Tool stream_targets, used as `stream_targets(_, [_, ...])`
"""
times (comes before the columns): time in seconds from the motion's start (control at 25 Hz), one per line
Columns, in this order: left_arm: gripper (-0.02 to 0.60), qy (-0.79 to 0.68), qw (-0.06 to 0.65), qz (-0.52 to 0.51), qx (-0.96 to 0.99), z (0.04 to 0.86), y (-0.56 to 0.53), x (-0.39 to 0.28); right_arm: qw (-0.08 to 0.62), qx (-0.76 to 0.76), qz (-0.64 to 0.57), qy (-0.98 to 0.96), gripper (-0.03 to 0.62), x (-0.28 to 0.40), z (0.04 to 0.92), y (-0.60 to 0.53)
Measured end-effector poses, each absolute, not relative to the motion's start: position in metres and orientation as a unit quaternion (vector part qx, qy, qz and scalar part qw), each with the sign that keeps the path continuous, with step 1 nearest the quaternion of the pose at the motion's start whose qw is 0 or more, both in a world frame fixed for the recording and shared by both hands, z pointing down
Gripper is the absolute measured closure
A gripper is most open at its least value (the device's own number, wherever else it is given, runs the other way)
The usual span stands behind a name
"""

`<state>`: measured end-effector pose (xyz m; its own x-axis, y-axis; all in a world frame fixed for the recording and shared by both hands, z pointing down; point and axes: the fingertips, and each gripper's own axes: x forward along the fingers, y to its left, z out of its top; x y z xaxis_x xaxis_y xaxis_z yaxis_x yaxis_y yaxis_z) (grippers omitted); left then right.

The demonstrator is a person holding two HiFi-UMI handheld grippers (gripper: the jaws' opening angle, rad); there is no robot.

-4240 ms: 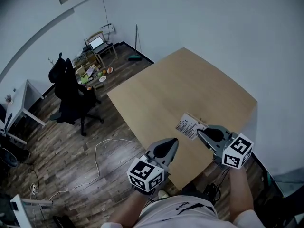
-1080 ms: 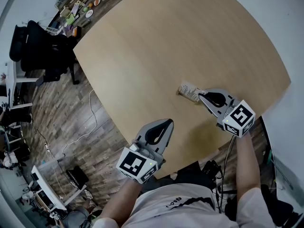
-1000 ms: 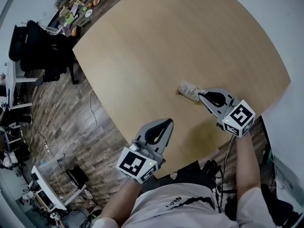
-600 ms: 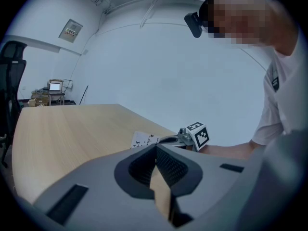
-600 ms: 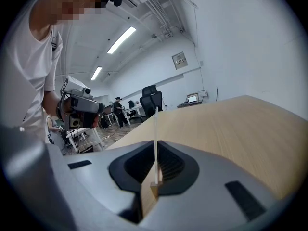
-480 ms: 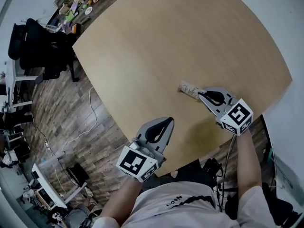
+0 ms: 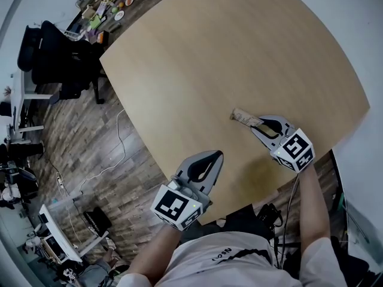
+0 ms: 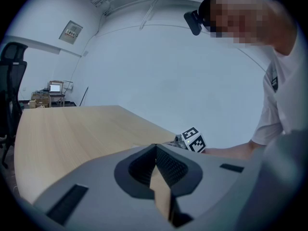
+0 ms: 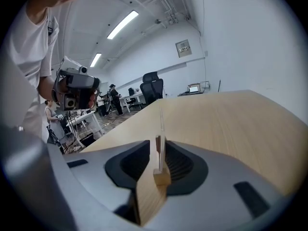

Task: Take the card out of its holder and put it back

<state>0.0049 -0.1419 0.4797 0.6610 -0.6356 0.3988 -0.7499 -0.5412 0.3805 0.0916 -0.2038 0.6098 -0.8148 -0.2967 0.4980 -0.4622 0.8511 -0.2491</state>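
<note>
**Head view.** A pale wooden table with rounded corners (image 7: 227,52) fills the upper middle. The thin white printed card (image 7: 244,118) is on it toward 4 o'clock, near the edge. It is seen almost edge-on from above. The grey right gripper with its marker cube (image 7: 256,123) reaches in from 5 o'clock, and its tips are at the card. The grey left gripper (image 7: 219,155) hangs at 6 o'clock over the table's near edge, well apart from the card. A black office chair (image 7: 57,52) stands at 10 o'clock on the dark plank floor (image 7: 78,142). A white cable (image 7: 114,154) trails at 8 o'clock.

**Left gripper view.** The jaws meet at their tips with nothing between them. Only table wood shows through the slit behind the tips. The right gripper's marker cube shows just past the jaws at 2 o'clock. A person in a white T-shirt (image 8: 284,95) fills the right edge. A small open laptop (image 8: 54,87) sits far off at 9 o'clock.

**Right gripper view.** The jaws stand narrow, pressed on the card from both sides. The card is upright and edge-on, and it runs away from the camera. Its lower near end sits in the small light wooden holder block (image 9: 162,178), which lies between the jaws. I cannot tell whether the holder rests on the table. The left gripper shows at 10 o'clock, held in a hand.
</note>
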Motion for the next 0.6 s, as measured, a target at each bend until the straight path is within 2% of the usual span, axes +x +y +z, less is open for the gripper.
stream_targets(0.44, [0.569,-0.379,0.245,0.088,0.888,0.463,-0.130,0.000,0.215,0.318,0.185,-0.905,0.499,0.126,0.559,-0.201])
stream_targets(0.6, [0.569,-0.371,0.238,0.084,0.893,0.455,-0.117,-0.004,0.191,0.347,0.189,-0.898,0.545,0.111,0.532,-0.176])
